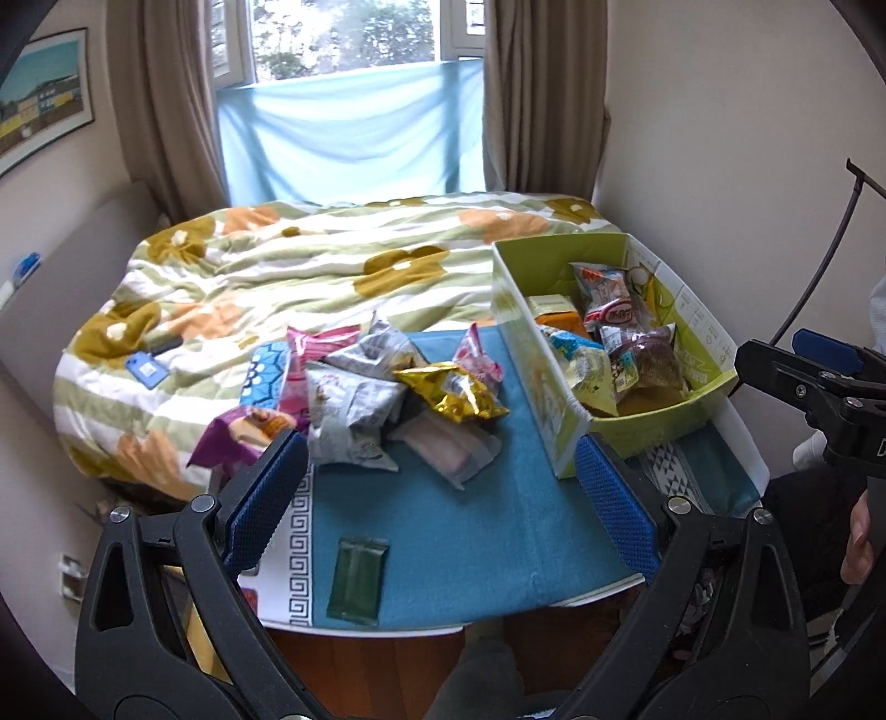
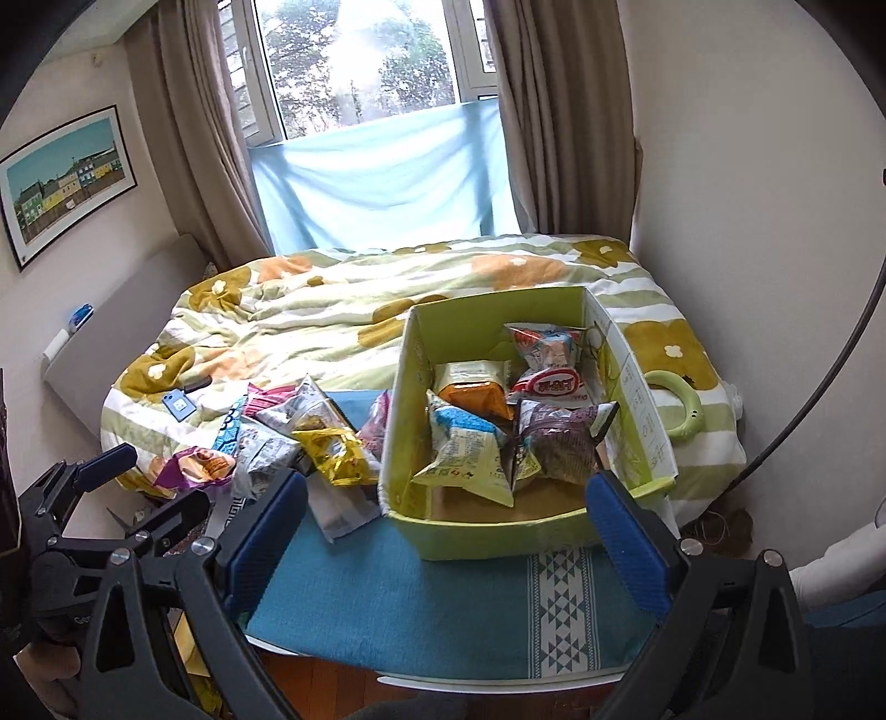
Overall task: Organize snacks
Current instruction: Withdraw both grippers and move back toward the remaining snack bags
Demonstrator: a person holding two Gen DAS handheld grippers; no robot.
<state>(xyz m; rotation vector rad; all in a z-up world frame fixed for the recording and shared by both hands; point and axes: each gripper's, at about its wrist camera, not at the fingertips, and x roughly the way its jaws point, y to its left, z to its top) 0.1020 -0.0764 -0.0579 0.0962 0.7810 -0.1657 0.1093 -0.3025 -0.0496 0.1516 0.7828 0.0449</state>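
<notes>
A bed [image 1: 266, 277] under a flowered quilt of green, orange and mustard fills the back of the room, below a window [image 1: 343, 33] whose lower part is covered by a pale blue cloth [image 1: 343, 138]. In front of the bed stands a table spread with a teal cloth [image 1: 443, 526].

On the right side of that cloth sits an open green cardboard box [image 2: 498, 531], its far end reaching over the quilt. Inside it lie several snack packets, among them a pale yellow-green pack [image 2: 470, 454] near the front, a dark purple pack [image 2: 559, 443] beside it, an orange pack [image 2: 476, 387] behind, and a red-and-white pack [image 2: 548, 385] toward the back.

Just left of the box, a loose pile of snacks [image 1: 360, 393] lies on the cloth and on the quilt's edge: grey-white packets, a gold foil pack [image 1: 451, 390], a pink pack, a purple pack [image 1: 243, 432] at the left end and a pale pink flat pack [image 1: 448, 451] at the front. A dark green flat bar [image 1: 357, 579] lies apart from the pile, near the table's front edge.

The left gripper [image 1: 443, 493] hangs above the table's near side with its blue-padded fingers spread wide and nothing between them. The right gripper [image 2: 448, 537] hangs in front of the box, its fingers likewise spread wide and empty.

A green ring [image 2: 678, 407] rests on the quilt just right of the box.
</notes>
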